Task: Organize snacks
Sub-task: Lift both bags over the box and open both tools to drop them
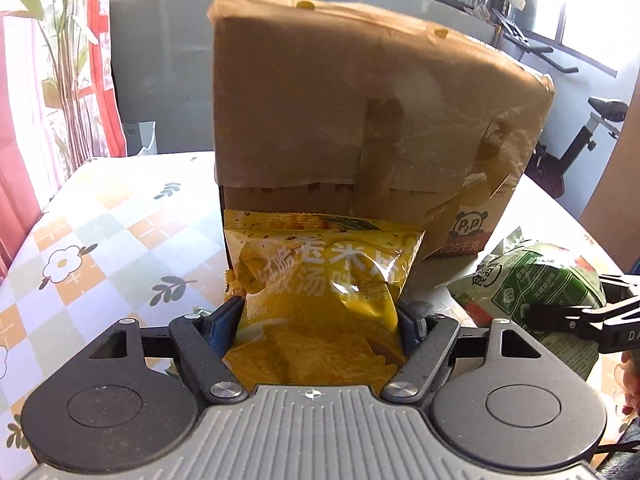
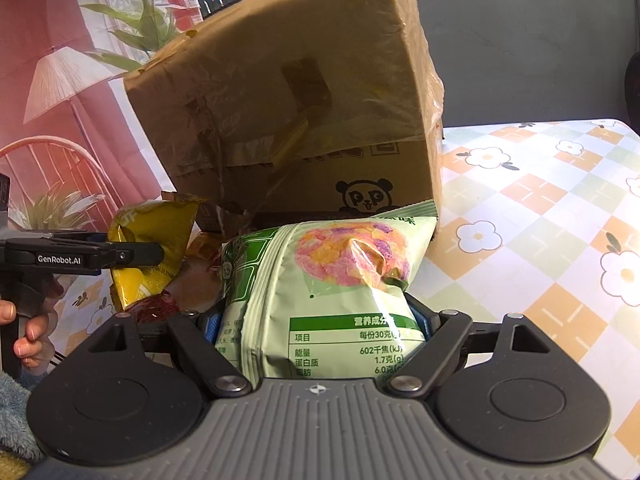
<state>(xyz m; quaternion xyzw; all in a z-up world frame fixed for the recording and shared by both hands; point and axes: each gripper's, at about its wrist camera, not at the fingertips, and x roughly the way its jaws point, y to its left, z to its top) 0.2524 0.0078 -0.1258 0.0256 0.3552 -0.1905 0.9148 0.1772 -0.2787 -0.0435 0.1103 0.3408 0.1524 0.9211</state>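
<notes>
Home: floral tablecloth, exercise bike, curtains

Left wrist view looked forward along its fingers, close on the cardboard box filling frame centre, the other gripper at right edge. Right wrist view faced the same box from close, slightly rightward. Both shared the box and floral tablecloth.

A flowered checked tablecloth spreads to the claw's left; an exercise bike stands far right.
</notes>
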